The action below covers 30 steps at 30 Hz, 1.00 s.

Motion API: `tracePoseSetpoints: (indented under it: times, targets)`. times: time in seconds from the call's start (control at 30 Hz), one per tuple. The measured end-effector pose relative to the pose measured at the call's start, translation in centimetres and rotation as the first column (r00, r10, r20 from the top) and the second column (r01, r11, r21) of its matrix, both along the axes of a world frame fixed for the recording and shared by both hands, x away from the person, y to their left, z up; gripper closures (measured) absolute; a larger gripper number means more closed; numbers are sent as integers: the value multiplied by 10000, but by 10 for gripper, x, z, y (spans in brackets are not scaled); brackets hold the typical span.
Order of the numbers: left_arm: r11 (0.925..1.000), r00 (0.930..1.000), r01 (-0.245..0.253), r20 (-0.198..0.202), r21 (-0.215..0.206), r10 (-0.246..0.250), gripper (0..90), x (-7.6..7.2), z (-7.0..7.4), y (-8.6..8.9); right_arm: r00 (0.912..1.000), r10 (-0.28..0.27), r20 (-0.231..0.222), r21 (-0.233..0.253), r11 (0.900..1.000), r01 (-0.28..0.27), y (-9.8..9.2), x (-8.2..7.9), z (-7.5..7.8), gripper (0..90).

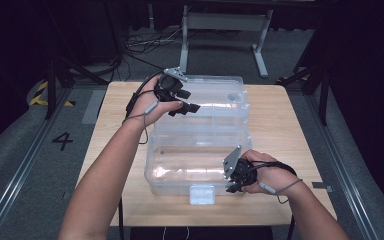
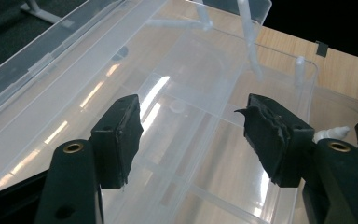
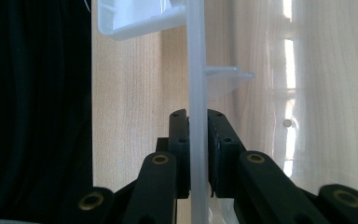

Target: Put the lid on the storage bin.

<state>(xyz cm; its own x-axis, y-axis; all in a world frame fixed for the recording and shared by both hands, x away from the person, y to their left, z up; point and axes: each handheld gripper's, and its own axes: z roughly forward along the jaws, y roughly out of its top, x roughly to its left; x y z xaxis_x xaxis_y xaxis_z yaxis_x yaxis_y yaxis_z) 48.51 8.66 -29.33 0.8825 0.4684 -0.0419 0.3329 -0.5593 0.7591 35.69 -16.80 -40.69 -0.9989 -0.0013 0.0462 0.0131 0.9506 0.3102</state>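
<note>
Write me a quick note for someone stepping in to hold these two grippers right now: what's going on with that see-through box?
Right gripper: shut on the front wall of the clear plastic box, steadying it.
Left gripper: open, hovering over the box's lid, gripping nothing.
The box sits mid-table, lid swung back behind it, latch at the front.
Done: box open; it looks empty.
Left: probably the lid is the left gripper's next grab, though that's a guess.

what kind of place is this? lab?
Likely a lab or recording rig: dark curtains around one wooden table, loose cables on the floor, a "4" marked beside a floor rail.
</note>
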Motion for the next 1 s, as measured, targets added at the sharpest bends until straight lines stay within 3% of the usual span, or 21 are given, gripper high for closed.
tracePoseSetpoints:
  times: [0.63, 0.73, 0.83, 1.0]
  targets:
    - [9964, 9975, 684, -217, 500, -674, 434, 7, -12, -17, 10000, 52, 26, -13, 10000, -52, 0, 0, 0, 818]
    - [9941, 9960, 873, -245, 651, -859, 479, 7, -14, -20, 10000, 43, 36, -15, 10000, -43, 0, 0, -1, 818]
    - [9909, 9963, 841, -239, 1055, -820, 496, 8, -17, -23, 10000, 67, -29, -23, 10000, -67, 0, 1, -1, 815]
    - [9892, 9941, 1058, -356, 1017, -1026, 584, 8, -19, -25, 10000, -9, -98, 26, 10000, 9, -1, 1, -2, 813]
